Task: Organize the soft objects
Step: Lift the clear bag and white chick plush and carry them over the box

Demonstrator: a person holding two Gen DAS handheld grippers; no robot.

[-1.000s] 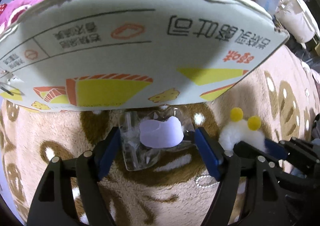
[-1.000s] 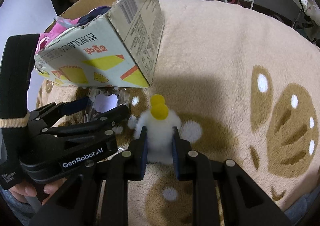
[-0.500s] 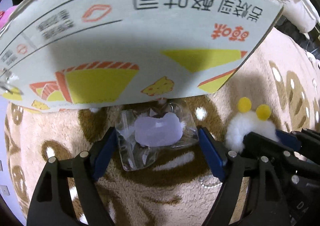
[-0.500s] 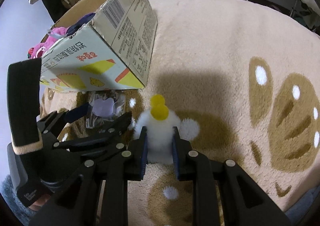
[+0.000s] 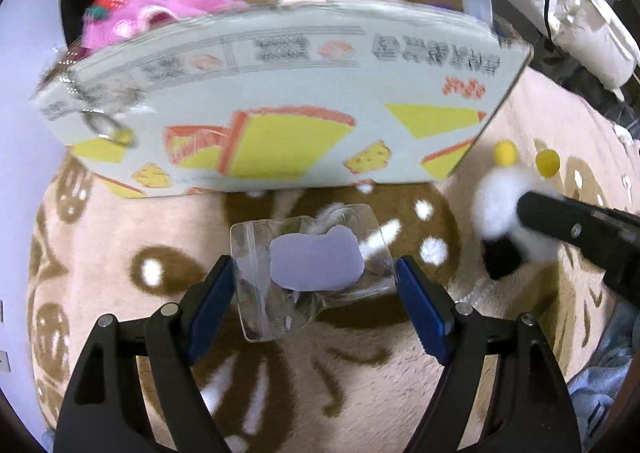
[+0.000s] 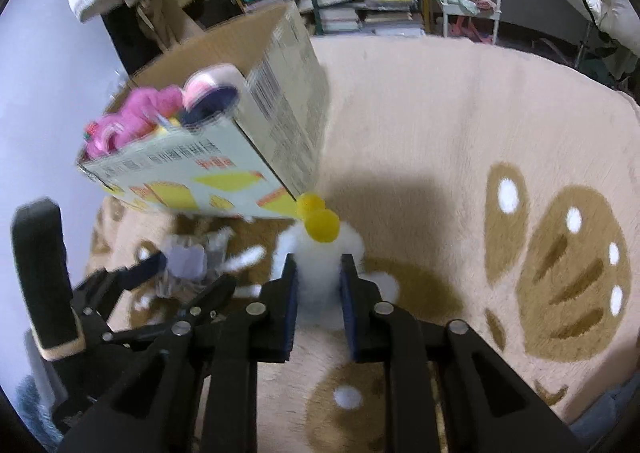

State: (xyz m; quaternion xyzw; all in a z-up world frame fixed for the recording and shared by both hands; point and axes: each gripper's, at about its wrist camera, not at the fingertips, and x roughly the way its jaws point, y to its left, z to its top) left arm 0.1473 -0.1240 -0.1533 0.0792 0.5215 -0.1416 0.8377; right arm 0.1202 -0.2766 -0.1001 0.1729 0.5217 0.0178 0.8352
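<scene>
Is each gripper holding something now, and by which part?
The right gripper is shut on the white toy, gripping its body below the yellow balls. The left gripper is open around the bag, holding nothing.

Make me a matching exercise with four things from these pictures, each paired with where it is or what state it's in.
Things:
1. white plush toy
2. clear bag with a lilac piece
3. pink plush toy
4. left hand-held gripper

Places or states:
A. inside the cardboard box
B. open
C. clamped in the right hand-held gripper
D. lying on the rug, between two open fingers

Pairs: 1-C, 2-D, 3-A, 4-B
</scene>
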